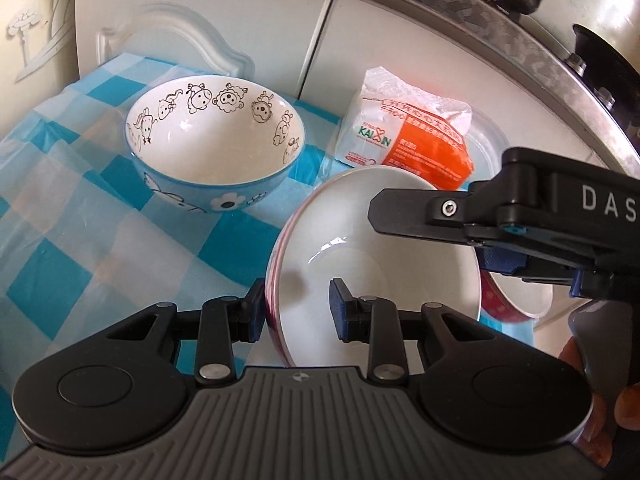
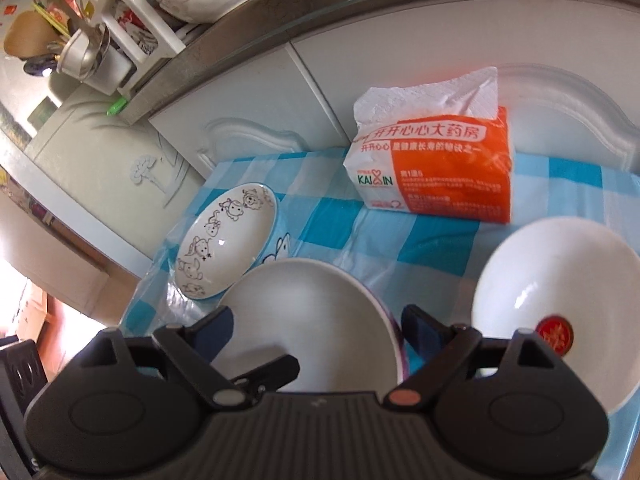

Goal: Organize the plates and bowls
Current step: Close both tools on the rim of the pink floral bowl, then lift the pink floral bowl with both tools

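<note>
Checked blue cloth (image 1: 80, 240), white bowl (image 1: 372, 248) tilted, opening facing right.

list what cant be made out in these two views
- Left wrist view: the red-patterned bowl is mostly hidden behind the plate and the right gripper.
- Left wrist view: whether the left gripper pinches the plate rim.
- Right wrist view: the white bowl is blurred and cut off at the right edge.
</note>
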Demonstrator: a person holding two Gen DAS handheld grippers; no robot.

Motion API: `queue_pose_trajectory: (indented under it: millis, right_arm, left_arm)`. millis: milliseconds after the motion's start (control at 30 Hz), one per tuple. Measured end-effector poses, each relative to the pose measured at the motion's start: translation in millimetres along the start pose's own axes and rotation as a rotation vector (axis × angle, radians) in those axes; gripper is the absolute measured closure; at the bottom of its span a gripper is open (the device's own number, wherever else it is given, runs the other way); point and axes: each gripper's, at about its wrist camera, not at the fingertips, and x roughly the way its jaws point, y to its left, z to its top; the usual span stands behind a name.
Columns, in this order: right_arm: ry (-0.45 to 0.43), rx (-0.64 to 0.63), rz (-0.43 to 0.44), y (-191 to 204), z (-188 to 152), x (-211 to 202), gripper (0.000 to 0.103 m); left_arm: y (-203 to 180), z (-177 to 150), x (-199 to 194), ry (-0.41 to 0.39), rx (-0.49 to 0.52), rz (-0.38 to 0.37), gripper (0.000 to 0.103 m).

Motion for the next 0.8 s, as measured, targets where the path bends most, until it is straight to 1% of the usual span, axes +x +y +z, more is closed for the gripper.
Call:
queue_pose_trajectory:
  millis: [100, 233, 333, 400, 433, 467, 533, 600, 633, 667, 700, 767, 800]
  right_arm:
    - [-0.033, 0.020, -0.007, 0, -8, -9, 0.012]
    - [-0.060, 0.034, -0.022, -4, -16, -12, 0.012]
    - [-0.076, 0.033, -0.042, -5, -20, -12, 0.013]
    - [-0.078, 0.024, -0.059, -5, -23, -11, 0.013]
    - [-0.079, 0.025, -0.063, -5, -25, -11, 0.016]
    - [-0.082, 0.028, -0.066, -6, -27, -10, 0.020]
    - [-0.092, 0.037, -0.079, -8, -32, -10, 0.023]
    - [-0.092, 0.059, -0.100, -13, -35, -7, 0.027]
    - [-0.095, 0.076, -0.105, -16, -36, -6, 0.031]
    - [-0.105, 0.088, -0.115, -18, -38, -6, 0.039]
    - [-0.108, 0.095, -0.124, -19, -40, -6, 0.042]
    - [-0.119, 0.117, -0.143, -22, -42, -7, 0.056]
    - [-0.125, 0.132, -0.153, -23, -43, -8, 0.060]
  left_arm:
    - [-3, -3, -7, -0.002, 0.016, -0.009, 0.072]
    - [-7, -5, -9, -0.024, 0.048, -0.010, 0.077]
    - [-5, -10, -6, -0.007, 0.057, -0.003, 0.083]
    - [-4, -14, 1, 0.012, 0.062, 0.010, 0.084]
    - [-2, -14, 2, -0.002, 0.061, 0.014, 0.082]
    - [0, -12, 3, 0.002, 0.056, 0.016, 0.081]
    - [4, -7, 6, 0.000, 0.031, -0.001, 0.079]
    - [2, -3, 6, -0.011, 0.048, 0.000, 0.077]
    - [1, -2, 5, -0.010, 0.055, 0.005, 0.079]
    - [-1, -1, 7, -0.008, 0.059, 0.010, 0.079]
    - [-1, -1, 7, -0.010, 0.064, 0.011, 0.079]
    - [-1, -2, 6, -0.013, 0.079, 0.013, 0.079]
    - [-2, -2, 6, -0.012, 0.082, 0.017, 0.080]
